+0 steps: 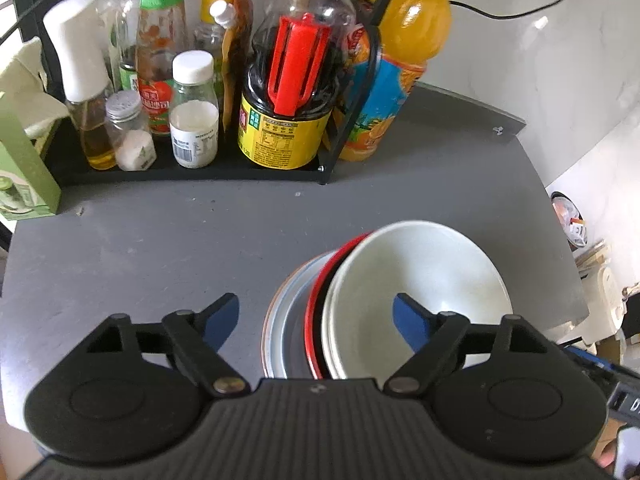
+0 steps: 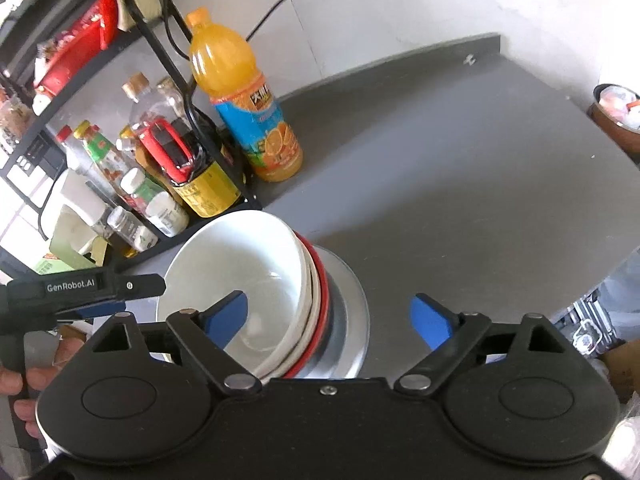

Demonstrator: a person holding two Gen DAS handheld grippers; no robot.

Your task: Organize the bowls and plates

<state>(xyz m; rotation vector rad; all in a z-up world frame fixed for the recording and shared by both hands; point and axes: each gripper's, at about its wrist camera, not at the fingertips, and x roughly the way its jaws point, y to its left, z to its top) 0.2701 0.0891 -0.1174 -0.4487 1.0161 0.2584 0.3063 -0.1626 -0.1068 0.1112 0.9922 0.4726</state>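
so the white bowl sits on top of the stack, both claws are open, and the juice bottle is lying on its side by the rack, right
Not quite: the juice bottle stands upright beside the rack, as the right wrist view shows. The rest holds: the white bowl tops the stack, and the left claw and right claw are both open.

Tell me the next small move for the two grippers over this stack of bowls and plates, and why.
Probably draw both grippers back slightly. The white bowl already sits nested on the red-rimmed bowl and the plate on the grey counter, and the left gripper and right gripper are both open, holding nothing. The stack leans a little, so squaring it may follow.
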